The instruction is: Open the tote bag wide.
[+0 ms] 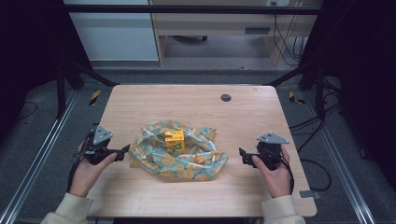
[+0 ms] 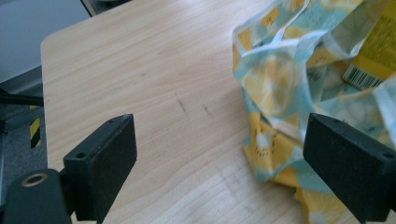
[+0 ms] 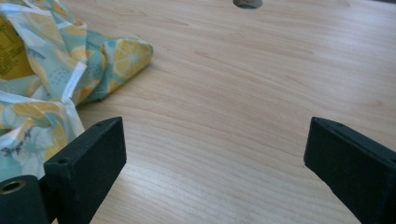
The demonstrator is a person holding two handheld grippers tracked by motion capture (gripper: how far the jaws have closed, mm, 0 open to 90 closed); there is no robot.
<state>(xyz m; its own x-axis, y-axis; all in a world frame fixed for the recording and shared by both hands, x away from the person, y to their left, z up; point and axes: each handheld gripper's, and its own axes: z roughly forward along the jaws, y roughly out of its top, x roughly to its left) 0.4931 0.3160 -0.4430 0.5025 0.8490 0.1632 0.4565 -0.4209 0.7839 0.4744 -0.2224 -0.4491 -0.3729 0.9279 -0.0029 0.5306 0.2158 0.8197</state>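
A crumpled cloth (image 1: 180, 151) printed with lemons on teal lies in the middle of the wooden table (image 1: 196, 105). A small yellow box (image 1: 174, 139) sits on top of it, partly wrapped. My left gripper (image 1: 125, 150) rests at the cloth's left edge, jaws wide open, with nothing held. In the left gripper view the cloth (image 2: 289, 88) and the box (image 2: 378, 51) lie ahead to the right of my gripper (image 2: 224, 158). My right gripper (image 1: 241, 155) stands open just right of the cloth, over bare wood. The right gripper view has the cloth (image 3: 56, 79) at its left, beside my gripper (image 3: 215, 158).
A round dark cable grommet (image 1: 226, 97) sits in the table's far side, also seen in the right gripper view as the grommet (image 3: 247, 3). Black frame bars surround the table. Cables lie on the floor at the right.
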